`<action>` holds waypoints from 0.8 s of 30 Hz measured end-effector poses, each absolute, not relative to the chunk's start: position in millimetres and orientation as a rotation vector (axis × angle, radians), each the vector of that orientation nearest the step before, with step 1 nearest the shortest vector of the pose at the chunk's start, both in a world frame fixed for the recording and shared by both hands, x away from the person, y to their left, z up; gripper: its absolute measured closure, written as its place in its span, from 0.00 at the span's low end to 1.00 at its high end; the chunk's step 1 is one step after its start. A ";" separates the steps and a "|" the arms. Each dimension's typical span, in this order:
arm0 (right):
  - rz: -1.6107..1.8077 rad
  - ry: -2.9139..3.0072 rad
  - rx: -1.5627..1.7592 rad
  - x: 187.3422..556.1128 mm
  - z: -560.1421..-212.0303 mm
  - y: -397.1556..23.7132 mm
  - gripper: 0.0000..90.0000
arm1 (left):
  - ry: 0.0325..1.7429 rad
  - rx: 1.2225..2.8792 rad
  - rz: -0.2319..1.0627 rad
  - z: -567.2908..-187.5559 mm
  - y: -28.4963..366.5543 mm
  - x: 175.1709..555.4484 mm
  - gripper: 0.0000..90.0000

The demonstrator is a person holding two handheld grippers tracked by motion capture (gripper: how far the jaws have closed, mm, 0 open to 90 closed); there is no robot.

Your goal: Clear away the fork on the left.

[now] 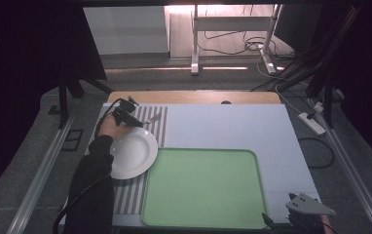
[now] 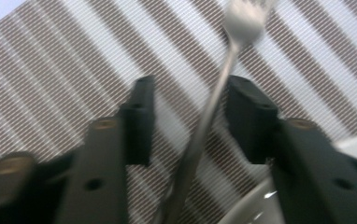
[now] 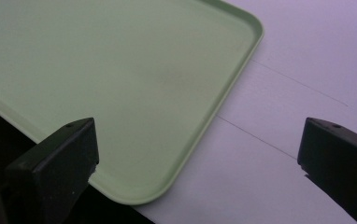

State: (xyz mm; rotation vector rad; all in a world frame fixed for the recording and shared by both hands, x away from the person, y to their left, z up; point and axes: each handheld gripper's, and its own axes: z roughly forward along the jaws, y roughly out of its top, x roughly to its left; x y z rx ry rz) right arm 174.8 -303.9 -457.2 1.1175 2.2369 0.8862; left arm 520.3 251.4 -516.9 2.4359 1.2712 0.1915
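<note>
A silver fork lies on a striped placemat, tines pointing away from me. My left gripper hovers over it with the handle between its jaws, close to the right one, and a gap shows on both sides, so it is open. In the high view the left gripper sits at the far rim of a white plate, with the fork just beyond it. My right gripper stands wide open over the near right corner of a green tray, holding nothing.
The green tray lies empty at the front middle of the white table, right of the plate. The placemat runs under the plate. My right gripper rests at the table's near right edge.
</note>
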 end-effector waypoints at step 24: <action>0.883 2.237 1.117 175.3 -457.5 -303.3 0.00 | 1.320 2.352 0.205 -483.4 302.5 500.3 0.94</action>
